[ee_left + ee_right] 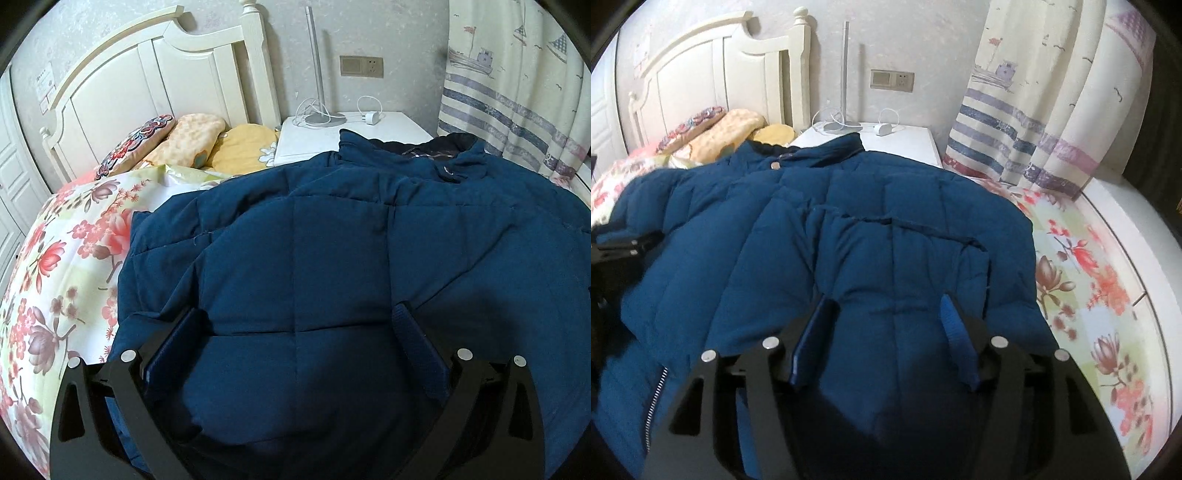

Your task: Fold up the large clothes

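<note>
A dark blue quilted puffer jacket point(332, 236) lies spread on the bed, collar toward the nightstand. My left gripper point(297, 317) hovers over its lower left part, jaws wide apart, and the pads press on nothing. In the right wrist view the same jacket point(820, 236) shows its collar snap and a zipper point(657, 391) at the lower left edge. Over the jacket's lower right part my right gripper point(886, 301) is open, with flat fabric under the gap between its blue pads. The left gripper point(631, 245) shows as a black shape at the left edge of this view.
A floral bedsheet point(55, 280) covers the bed. Pillows point(192, 136) lie at the white headboard point(147, 74). A white nightstand point(369, 129) holds a lamp base and a charger. A striped curtain point(1034, 110) hangs on the right, by a white ledge point(1126, 221).
</note>
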`<control>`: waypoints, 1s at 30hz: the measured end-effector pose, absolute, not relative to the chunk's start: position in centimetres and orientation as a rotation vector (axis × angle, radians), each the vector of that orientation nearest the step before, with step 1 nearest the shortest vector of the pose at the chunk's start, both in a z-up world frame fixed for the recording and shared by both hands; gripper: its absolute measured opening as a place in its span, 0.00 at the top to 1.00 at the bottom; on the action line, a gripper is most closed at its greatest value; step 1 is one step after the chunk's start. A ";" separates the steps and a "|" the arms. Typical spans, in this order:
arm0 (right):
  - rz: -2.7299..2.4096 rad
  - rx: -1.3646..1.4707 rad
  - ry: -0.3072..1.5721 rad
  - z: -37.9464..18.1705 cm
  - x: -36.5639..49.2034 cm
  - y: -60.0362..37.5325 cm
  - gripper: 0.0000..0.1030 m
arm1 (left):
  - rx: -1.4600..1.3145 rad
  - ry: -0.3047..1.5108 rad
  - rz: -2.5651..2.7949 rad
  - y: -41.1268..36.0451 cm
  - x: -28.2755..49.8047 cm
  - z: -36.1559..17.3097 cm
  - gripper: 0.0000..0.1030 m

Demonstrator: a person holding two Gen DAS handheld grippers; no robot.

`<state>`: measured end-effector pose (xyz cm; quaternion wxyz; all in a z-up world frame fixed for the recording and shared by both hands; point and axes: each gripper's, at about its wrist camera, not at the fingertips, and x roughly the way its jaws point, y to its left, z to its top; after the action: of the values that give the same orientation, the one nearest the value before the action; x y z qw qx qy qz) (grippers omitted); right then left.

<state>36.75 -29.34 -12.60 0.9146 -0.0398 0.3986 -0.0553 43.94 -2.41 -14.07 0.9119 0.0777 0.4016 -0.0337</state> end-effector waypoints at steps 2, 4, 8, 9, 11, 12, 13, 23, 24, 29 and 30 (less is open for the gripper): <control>-0.119 -0.093 0.827 -12.6 36.8 -29.2 0.40 | 0.157 0.829 -0.071 -2.3 43.9 -14.1 0.04; -0.144 -0.080 0.820 -11.7 36.5 -29.1 0.39 | 0.156 0.830 -0.071 -2.3 43.9 -14.1 0.04; -0.132 -0.066 0.607 -8.5 34.6 -28.1 0.26 | 0.148 0.835 -0.074 -2.2 43.9 -14.2 0.04; -0.124 -0.077 0.618 -8.7 34.8 -27.9 0.17 | 0.148 0.835 -0.073 -2.2 43.9 -14.2 0.04; -0.119 -0.137 0.786 -11.9 36.9 -27.5 0.12 | 0.148 0.835 -0.074 -2.2 43.9 -14.1 0.04; -0.116 -0.139 0.840 -13.2 37.4 -27.7 0.10 | 0.146 0.834 -0.077 -2.2 43.9 -14.1 0.04; -0.108 -0.116 0.845 -13.2 37.5 -28.0 0.09 | 0.146 0.833 -0.077 -2.2 43.8 -14.1 0.04; -0.006 -0.124 0.769 -7.6 41.4 -23.2 0.08 | 0.143 0.833 -0.078 -2.0 43.9 -14.1 0.04; 0.010 -0.114 0.783 -8.0 42.5 -23.0 0.08 | 0.143 0.834 -0.078 -2.0 44.0 -14.1 0.04; 0.009 -0.085 0.873 -13.5 45.9 -23.2 0.03 | 0.138 0.831 -0.079 -2.0 43.9 -14.1 0.04; 0.016 -0.071 0.872 -13.5 45.9 -23.3 0.03 | 0.138 0.829 -0.078 -2.0 43.9 -14.0 0.04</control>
<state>45.88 -23.35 -13.53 0.9059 -0.0344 0.4220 0.0075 43.86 -1.99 -14.02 0.9123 0.0671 0.4022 -0.0378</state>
